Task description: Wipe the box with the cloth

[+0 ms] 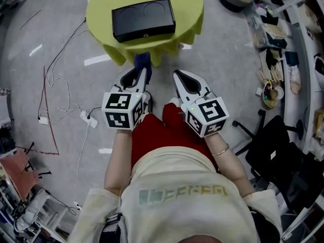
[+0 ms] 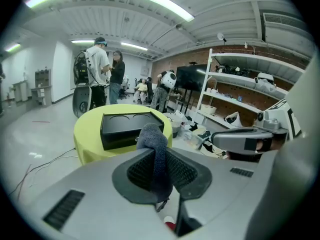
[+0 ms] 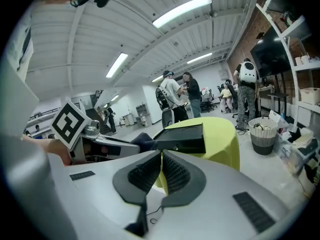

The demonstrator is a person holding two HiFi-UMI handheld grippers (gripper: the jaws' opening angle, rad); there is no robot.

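Observation:
A black box [image 1: 143, 19] lies on a round table with a yellow-green cover [image 1: 187, 6] ahead of me; it also shows in the left gripper view as the box [image 2: 125, 129] and in the right gripper view as the box [image 3: 182, 136]. My left gripper [image 1: 142, 71] is shut on a dark blue cloth [image 1: 142, 59], whose bunched end sticks out past the jaws as the cloth [image 2: 156, 149]. It hangs just short of the table's near edge. My right gripper [image 1: 178, 76] is shut with nothing in it, beside the left one.
Cables and a power strip [image 1: 87, 118] lie on the floor at the left. A shelf with clutter [image 1: 276, 49] and a black chair [image 1: 278, 146] stand at the right. People [image 2: 105, 74] stand far behind the table. A bin [image 3: 262, 134] sits right of the table.

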